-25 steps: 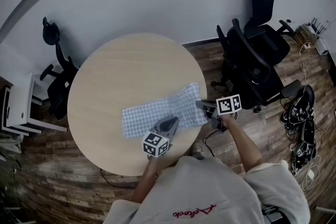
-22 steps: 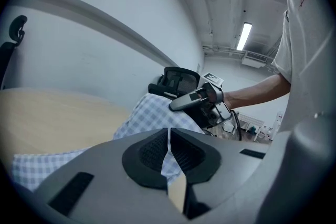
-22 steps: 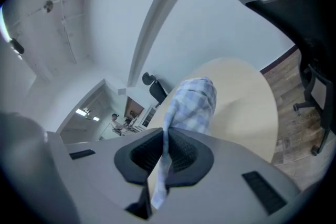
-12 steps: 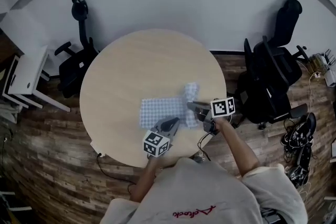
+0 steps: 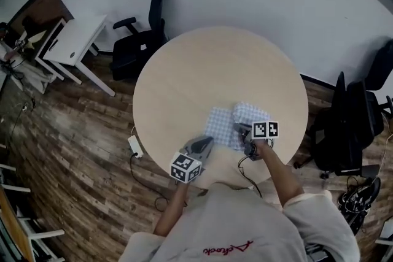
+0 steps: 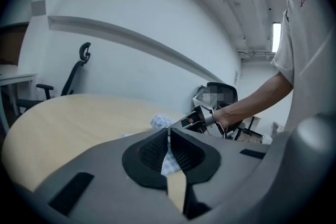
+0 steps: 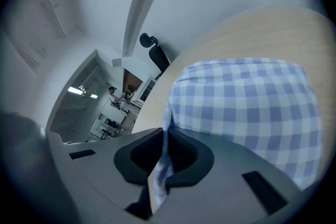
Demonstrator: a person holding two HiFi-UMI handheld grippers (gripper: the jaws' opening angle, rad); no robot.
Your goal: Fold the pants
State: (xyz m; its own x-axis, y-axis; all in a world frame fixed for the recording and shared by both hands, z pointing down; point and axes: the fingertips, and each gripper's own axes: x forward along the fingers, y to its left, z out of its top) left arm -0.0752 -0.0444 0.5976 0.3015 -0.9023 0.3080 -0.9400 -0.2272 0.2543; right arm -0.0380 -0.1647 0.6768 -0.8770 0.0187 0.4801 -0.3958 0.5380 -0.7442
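Table holds pants; gripper views show left claw, right claw pinching them.

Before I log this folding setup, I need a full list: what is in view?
round table: one, light wood, centre.
pants: one pair, blue-and-white check, bunched on the table near the person.
office chairs: three, black; one beyond the table, two at right.
desk: one, white, far left.
power strip: one, white, on the wood floor beside the table.
left gripper: one, grey, shut on the pants.
right gripper: one, grey, shut on the pants.
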